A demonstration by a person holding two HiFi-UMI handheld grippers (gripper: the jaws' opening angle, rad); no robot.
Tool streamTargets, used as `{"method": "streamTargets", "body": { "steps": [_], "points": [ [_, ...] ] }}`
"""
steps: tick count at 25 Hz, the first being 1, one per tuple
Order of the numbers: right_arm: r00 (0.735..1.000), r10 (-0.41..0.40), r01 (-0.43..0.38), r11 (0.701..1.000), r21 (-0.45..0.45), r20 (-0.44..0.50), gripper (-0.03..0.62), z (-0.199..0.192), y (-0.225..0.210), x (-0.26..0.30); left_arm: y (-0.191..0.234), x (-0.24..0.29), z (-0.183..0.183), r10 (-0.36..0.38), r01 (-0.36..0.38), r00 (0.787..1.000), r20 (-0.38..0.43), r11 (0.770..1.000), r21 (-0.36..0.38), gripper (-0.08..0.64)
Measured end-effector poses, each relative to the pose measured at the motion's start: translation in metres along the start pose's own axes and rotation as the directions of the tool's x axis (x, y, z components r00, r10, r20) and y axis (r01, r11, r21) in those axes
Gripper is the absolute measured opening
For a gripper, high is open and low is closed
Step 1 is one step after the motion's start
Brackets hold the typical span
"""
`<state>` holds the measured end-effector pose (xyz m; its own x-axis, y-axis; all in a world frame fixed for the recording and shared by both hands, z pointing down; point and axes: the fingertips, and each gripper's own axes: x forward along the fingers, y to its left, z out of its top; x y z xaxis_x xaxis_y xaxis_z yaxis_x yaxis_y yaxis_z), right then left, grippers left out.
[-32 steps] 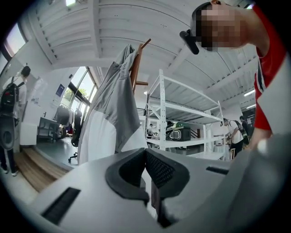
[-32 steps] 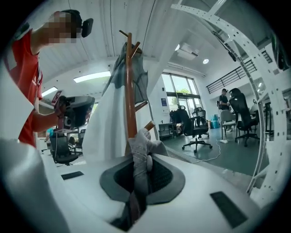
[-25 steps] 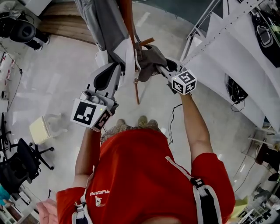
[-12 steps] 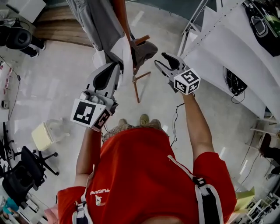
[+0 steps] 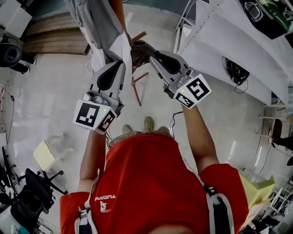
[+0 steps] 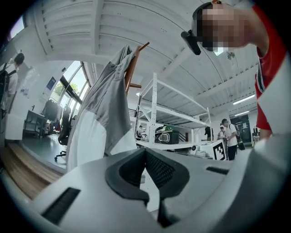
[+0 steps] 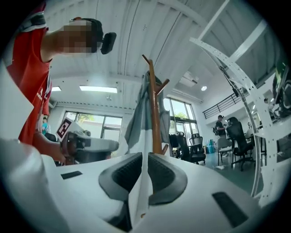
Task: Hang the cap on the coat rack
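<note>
The brown coat rack (image 5: 117, 10) stands ahead with a grey and white garment (image 5: 94, 25) draped on it. A dark grey cap (image 5: 139, 50) hangs on a side peg, free of both grippers. My right gripper (image 5: 151, 54) sits just right of the cap. Its jaws are closing to a narrow slit with nothing pinched between them. In the right gripper view the pole (image 7: 154, 113) and the garment's white cloth (image 7: 137, 125) show beyond the slit. My left gripper (image 5: 111, 77) is shut and holds nothing, just below the garment (image 6: 107, 113).
White shelving frames (image 5: 229, 41) run along the right. The rack's foot (image 5: 136, 91) spreads on the floor below the grippers. An office chair (image 5: 36, 194) and a pale stool (image 5: 46, 154) stand at lower left. People (image 6: 229, 136) stand far off.
A second ago my right gripper held the cap at the peg. It opened and drew back, leaving the cap hanging, and now its jaws have narrowed again. The left gripper stayed put.
</note>
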<state>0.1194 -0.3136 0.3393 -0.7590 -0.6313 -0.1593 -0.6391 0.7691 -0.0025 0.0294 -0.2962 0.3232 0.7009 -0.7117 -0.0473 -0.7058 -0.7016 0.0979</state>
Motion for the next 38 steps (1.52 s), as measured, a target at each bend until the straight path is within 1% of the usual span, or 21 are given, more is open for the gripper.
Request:
{"method": "streamTargets", "body": {
  "steps": [4, 6, 10, 14, 23, 28, 38],
  "points": [
    [0.999, -0.021, 0.022, 0.998, -0.051, 0.024, 0.037, 0.026, 0.024, 0.000, -0.006, 0.002, 0.003, -0.044, 0.044, 0.999, 0.011, 0.999, -0.004, 0.009],
    [0.998, -0.042, 0.045, 0.997, -0.061, 0.039, 0.030, 0.035, 0.035, -0.001, -0.009, -0.001, 0.006, -0.062, 0.062, 0.998, 0.018, 0.998, -0.003, 0.008],
    [0.992, -0.100, 0.102, 0.994, -0.030, 0.072, 0.025, 0.044, 0.048, -0.002, -0.010, -0.007, 0.010, -0.093, 0.093, 0.995, 0.032, 0.996, -0.005, 0.008],
    [0.991, -0.113, 0.115, 0.993, -0.019, 0.073, 0.023, 0.045, 0.061, -0.002, -0.013, -0.011, 0.010, -0.116, 0.117, 0.993, 0.033, 0.993, -0.012, 0.008],
    [0.990, -0.121, 0.123, 0.992, -0.021, 0.066, 0.023, 0.044, 0.073, -0.004, -0.017, -0.017, 0.009, -0.138, 0.139, 0.990, 0.033, 0.990, -0.020, 0.008],
    [0.989, -0.133, 0.135, 0.990, -0.029, 0.062, 0.023, 0.041, 0.074, -0.006, -0.013, -0.021, 0.008, -0.129, 0.130, 0.991, 0.034, 0.991, -0.030, 0.009],
    [0.986, -0.151, 0.152, 0.988, -0.010, 0.065, 0.023, 0.033, 0.069, -0.009, -0.009, -0.020, 0.010, -0.125, 0.126, 0.991, 0.036, 0.991, -0.032, 0.008]
  ]
}}
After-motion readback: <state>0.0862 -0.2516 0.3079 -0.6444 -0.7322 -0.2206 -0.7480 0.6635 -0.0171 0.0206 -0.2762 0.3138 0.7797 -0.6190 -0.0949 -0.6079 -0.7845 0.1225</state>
